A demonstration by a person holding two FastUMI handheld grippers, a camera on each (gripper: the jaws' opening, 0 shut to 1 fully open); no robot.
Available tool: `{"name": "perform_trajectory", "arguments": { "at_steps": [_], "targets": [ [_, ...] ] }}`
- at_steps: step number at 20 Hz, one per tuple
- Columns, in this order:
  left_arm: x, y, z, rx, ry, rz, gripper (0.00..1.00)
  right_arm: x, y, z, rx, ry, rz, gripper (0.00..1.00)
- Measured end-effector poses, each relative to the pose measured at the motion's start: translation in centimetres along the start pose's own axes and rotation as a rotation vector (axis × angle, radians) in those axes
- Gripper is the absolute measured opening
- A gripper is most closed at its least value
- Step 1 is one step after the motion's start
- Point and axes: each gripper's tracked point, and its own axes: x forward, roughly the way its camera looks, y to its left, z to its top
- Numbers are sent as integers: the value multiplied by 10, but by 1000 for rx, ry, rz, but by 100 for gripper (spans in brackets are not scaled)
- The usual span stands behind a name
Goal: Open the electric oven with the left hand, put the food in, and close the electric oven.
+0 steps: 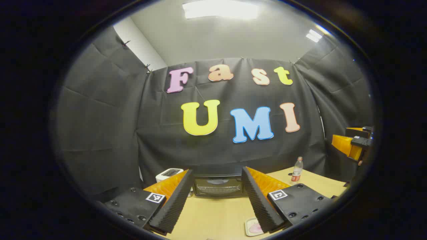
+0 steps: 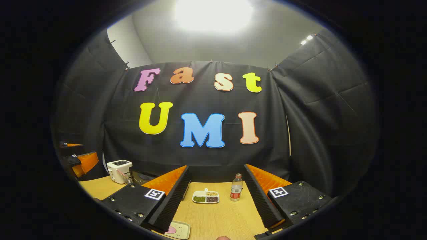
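Left gripper: fingers spread wide, nothing between them, held above the light wooden tabletop. Straight ahead between its 2 fingers, the black electric oven with a glass door stands at the tabletop's far edge against the booth wall; its door is closed. A white toaster sits just beside the oven toward the far left corner. A clear plastic bottle with a red label stands upright near the far right edge, well apart from the oven.

Food: a pale rectangular plate carrying a pink item lies at the near edge of the tabletop, partly hidden behind this gripper's right finger. What the pink item is I cannot tell.

Right gripper: fingers equally wide apart, holding nothing. Between them, near the far edge, lie a white 3-compartment dish with green, tan and dark fillings and the bottle, upright just beside it. The plate with the pink item shows at the near edge by this gripper's left finger.
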Motion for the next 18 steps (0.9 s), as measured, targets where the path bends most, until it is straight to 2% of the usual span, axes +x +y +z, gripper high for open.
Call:
{"name": "perform_trajectory", "arguments": {
  "at_steps": [15,18],
  "targets": [
    [-6,-18,2,20,2,10,100,0,-11,-8,4,9,37,98],
    [-3,-18,2,16,8,27,100,0,-7,-19,19,18,72,98]
  ]
}}
